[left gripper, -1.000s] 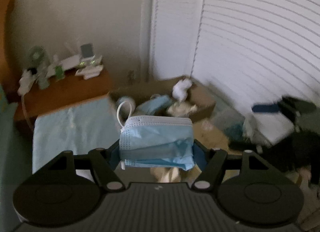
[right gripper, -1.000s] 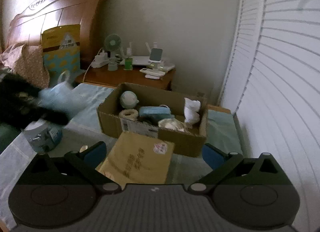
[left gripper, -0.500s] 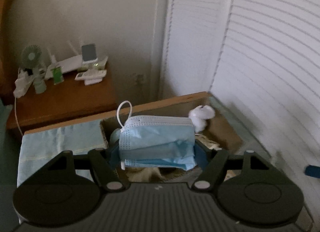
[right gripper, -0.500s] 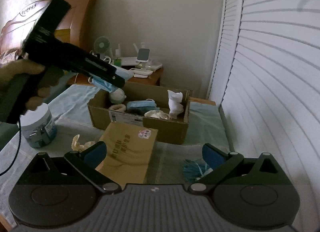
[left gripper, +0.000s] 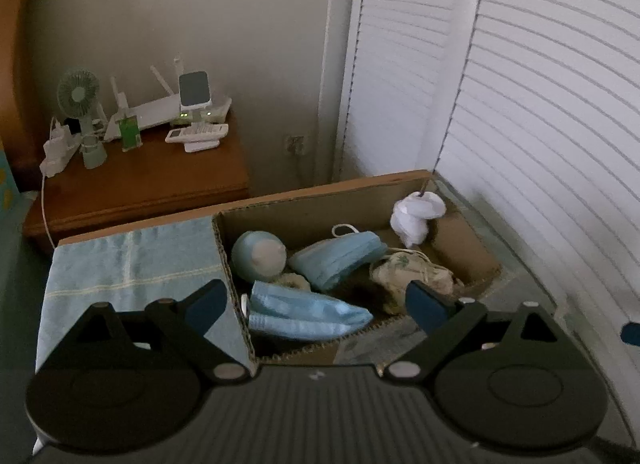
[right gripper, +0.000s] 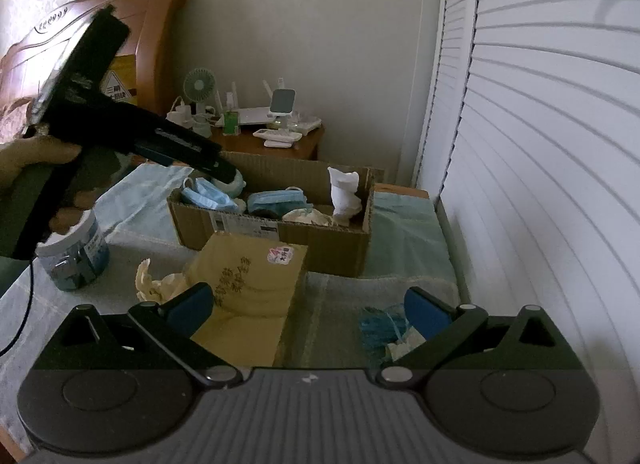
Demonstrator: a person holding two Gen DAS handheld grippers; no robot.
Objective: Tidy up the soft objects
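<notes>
Now the blue glove lies just ahead of the right claw, nearer it than the left claw; both gape empty.

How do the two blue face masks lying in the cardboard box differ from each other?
The near mask lies flat and spread against the front wall of the box; the far mask is bunched into a thick wad near the middle. The near mask looks paler; the far one is duller, its white ear loop sticking up. Both are pleated blue masks, and neither is gripped.
</notes>
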